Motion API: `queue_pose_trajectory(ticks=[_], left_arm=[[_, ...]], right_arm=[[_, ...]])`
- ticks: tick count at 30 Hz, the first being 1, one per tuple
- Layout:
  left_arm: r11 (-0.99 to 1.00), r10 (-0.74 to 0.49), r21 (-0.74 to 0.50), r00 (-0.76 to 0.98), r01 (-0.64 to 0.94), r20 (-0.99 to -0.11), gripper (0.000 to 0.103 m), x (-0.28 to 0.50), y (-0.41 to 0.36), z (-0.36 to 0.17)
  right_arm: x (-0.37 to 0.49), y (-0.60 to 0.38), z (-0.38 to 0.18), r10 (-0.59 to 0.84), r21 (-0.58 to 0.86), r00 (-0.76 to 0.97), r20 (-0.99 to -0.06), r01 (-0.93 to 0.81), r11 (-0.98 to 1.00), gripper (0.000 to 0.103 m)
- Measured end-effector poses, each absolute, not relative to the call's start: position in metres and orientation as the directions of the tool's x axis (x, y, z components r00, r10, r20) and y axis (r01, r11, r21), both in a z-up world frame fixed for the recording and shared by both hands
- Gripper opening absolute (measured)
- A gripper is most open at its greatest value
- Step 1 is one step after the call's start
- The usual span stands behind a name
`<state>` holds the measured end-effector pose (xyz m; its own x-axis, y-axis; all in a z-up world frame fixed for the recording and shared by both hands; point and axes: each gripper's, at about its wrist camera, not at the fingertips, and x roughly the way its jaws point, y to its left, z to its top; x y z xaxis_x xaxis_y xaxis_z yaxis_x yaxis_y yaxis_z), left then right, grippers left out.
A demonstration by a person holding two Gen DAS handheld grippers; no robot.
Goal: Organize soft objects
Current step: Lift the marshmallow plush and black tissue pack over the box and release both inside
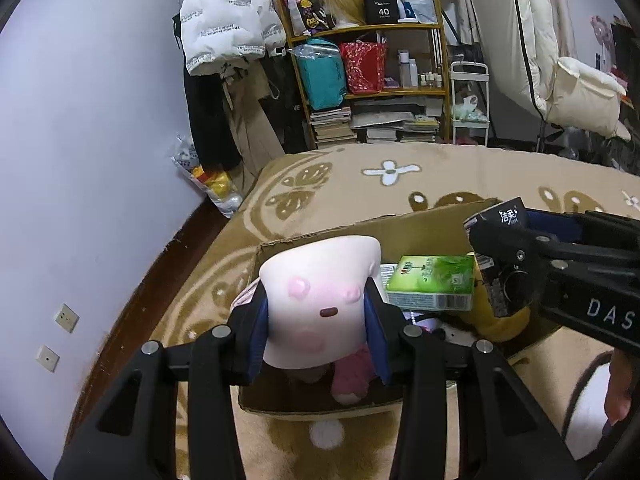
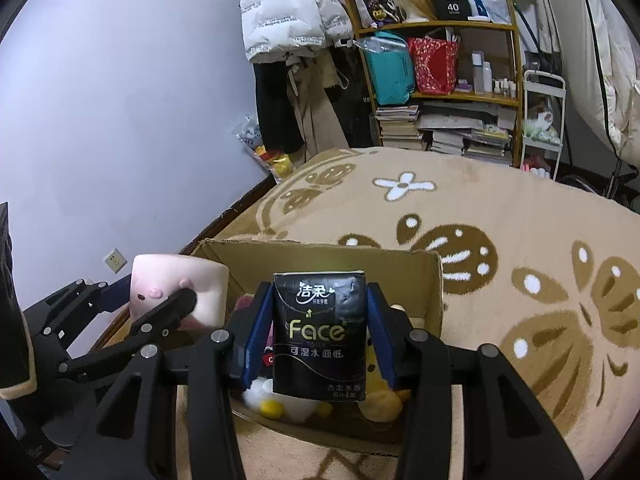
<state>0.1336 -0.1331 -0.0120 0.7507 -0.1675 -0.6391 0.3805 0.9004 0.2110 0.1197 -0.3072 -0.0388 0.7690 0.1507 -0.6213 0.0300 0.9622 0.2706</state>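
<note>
My left gripper is shut on a pale pink squishy toy with a pig-like face and holds it over the near left part of an open cardboard box. My right gripper is shut on a black Face tissue pack above the same box. The right gripper with its pack also shows in the left wrist view. The left gripper and pink toy show in the right wrist view. Inside the box lie a green tissue pack, a pink plush and a yellow plush.
The box stands on a beige carpet with brown butterfly patterns. A lilac wall is to the left. At the back stand a cluttered wooden shelf with books, hanging coats and a white cart.
</note>
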Motion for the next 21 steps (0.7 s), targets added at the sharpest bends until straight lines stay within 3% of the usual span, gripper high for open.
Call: queue_pose_trajectory(ticks=[11,21], left_arm=[[0.904,-0.306,0.045,0.717,0.425,-0.627,0.042,0.134,-0.123,-0.005],[0.902,-0.267,0.056,0.655,0.428,-0.707,0.051,0.147,-0.128,-0.026]], right_arm=[[0.122,-0.305,-0.044,0.158,0.283,0.765,-0.624,0.032,0.959,0.049],[0.126,-0.305,-0.052,0.173,0.297,0.747,-0.642,0.034,0.954,0.049]])
